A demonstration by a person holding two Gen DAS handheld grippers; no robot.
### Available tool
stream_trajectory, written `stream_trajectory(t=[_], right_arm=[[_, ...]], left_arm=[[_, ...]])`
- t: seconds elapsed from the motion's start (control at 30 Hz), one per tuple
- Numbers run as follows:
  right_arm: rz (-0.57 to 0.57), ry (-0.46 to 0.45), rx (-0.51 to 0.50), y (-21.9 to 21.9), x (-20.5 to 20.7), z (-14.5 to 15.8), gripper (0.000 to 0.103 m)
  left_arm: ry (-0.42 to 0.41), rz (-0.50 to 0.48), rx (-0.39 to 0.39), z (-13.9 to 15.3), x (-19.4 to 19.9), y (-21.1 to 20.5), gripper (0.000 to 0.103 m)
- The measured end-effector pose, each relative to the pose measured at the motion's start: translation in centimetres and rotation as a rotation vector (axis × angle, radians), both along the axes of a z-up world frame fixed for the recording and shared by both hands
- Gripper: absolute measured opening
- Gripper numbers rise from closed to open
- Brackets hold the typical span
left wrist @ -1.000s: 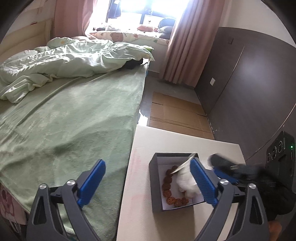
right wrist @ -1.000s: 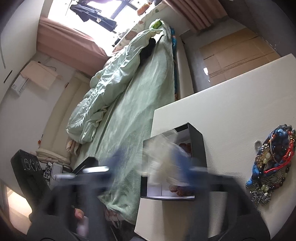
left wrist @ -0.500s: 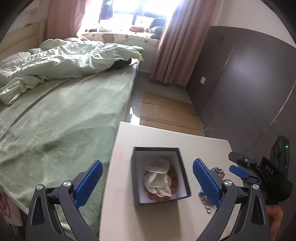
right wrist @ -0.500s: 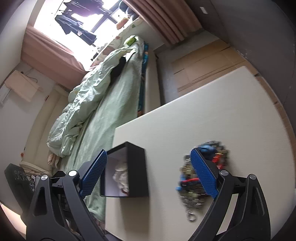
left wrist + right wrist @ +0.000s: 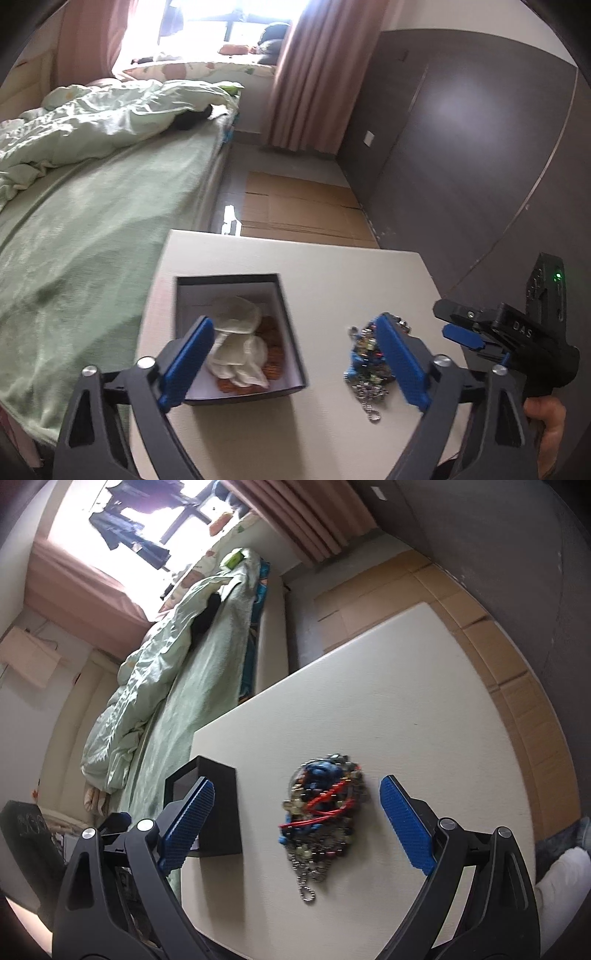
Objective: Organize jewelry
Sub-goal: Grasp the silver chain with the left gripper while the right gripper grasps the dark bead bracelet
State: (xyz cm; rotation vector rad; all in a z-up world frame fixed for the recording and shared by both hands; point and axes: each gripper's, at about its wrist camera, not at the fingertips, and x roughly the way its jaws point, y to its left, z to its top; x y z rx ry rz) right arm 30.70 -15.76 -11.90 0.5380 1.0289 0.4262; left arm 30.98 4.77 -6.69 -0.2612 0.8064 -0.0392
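A black box [image 5: 284, 321] with a white lining stands on the pale table [image 5: 332, 266]. Inside lie a crumpled white cloth [image 5: 236, 343] and a brown bead bracelet [image 5: 273, 350]. To its right is a tangled jewelry pile [image 5: 365, 363] of beads and chains. My left gripper [image 5: 295, 363] hovers over the box's right side; its jaws are closing, still wide apart, and the pads touch nothing. My right gripper [image 5: 297, 825] is open above the jewelry pile [image 5: 321, 808], which lies between its fingers untouched. The box [image 5: 218, 805] is at its left. The right gripper [image 5: 452, 322] also shows at the left view's right edge.
A bed with green covers [image 5: 92, 221] runs along the table's left edge. Flattened cardboard [image 5: 303, 206] covers the floor beyond the table. A dark panelled wall [image 5: 461, 147] stands on the right. A person's hand [image 5: 546, 417] holds the right gripper's handle.
The right gripper left the box, with the white cloth now lying inside, and swung right over the jewelry pile. The left gripper also swung right, and its jaws stand a little narrower.
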Motion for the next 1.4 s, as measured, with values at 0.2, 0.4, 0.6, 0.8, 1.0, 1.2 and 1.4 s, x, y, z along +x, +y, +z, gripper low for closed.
stream_trajectory(t=[0.2,0.4,0.6,0.8,1.0,1.2,1.4], right_arm=[[-0.057,0.075,0.023,-1.9,0.6,-1.7,0.067],[-0.102,0.136,0.041,-2.6,1.7,-3.2,0.054],[-0.115,0.164,0.073,-2.9,2.3,-3.9,0.036],[-0.138,0.197,0.082,-3.2,2.9,-4.9,0.028],[-0.117,0.217,0.097,-2.8,3.1,-5.3,0.028],[-0.095,0.232,0.09,-2.1,3.4,-5.9,0.028],[-0.105,0.229,0.085,-1.6,3.6,-6.1,0.028]], left_arm=[[0.02,-0.069,-0.038,-1.1,1.7,-2.9,0.067],[0.062,-0.115,-0.087,-2.8,4.0,-5.2,0.058],[0.122,-0.149,-0.138,-5.2,6.4,-7.1,0.053],[0.192,-0.148,-0.181,-8.0,8.4,-7.6,0.045],[0.234,-0.154,-0.197,-9.8,9.6,-8.2,0.026],[0.232,-0.161,-0.21,-9.8,9.7,-7.9,0.001],[0.218,-0.16,-0.207,-9.1,9.1,-7.8,0.0]])
